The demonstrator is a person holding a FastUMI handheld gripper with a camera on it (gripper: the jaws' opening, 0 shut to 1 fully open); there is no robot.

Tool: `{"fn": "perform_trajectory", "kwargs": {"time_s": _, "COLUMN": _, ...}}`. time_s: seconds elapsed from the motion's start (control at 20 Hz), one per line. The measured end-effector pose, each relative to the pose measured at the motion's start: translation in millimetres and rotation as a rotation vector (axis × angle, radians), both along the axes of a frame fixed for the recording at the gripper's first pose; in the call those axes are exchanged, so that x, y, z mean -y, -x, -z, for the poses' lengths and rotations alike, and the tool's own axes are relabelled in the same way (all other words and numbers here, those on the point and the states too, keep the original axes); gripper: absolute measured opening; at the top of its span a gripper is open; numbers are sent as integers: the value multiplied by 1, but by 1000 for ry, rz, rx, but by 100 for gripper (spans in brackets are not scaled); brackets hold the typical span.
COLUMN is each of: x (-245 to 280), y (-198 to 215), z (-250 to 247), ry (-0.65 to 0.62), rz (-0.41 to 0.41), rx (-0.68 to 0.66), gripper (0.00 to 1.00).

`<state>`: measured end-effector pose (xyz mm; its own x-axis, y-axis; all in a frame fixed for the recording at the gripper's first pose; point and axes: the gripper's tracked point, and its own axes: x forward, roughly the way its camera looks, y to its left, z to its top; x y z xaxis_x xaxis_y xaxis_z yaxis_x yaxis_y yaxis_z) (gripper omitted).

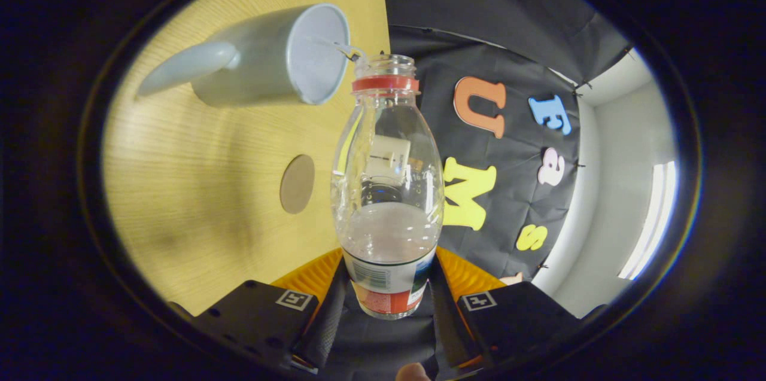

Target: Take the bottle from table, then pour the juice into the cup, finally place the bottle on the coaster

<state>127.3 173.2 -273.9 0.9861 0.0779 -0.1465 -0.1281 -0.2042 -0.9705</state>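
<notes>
My gripper (389, 285) is shut on a clear plastic bottle (388, 189), both fingers pressing on its labelled lower part. The bottle has a red neck ring, no cap, and some cloudy liquid in it. The whole view is rolled sideways, so the bottle is tipped. A thin stream leaves its mouth and runs into the pale grey cup (281, 58), whose opening faces the bottle's neck and whose handle points away. The cup stands on the wooden table (197, 177). A round brown coaster (297, 183) lies on the table beside the bottle's middle, apart from the cup.
The black cloth wall (514, 189) rises at the table's far edge behind the bottle. A white room wall (616, 177) with a bright window strip lies beyond the cloth. A fingertip (413, 372) shows at the gripper's base.
</notes>
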Motion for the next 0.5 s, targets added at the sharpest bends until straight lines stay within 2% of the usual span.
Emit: {"fn": "perform_trajectory", "kwargs": {"time_s": 0.5, "x": 4, "y": -4, "z": -13, "ry": 34, "rz": -6, "rx": 25, "gripper": 76}}
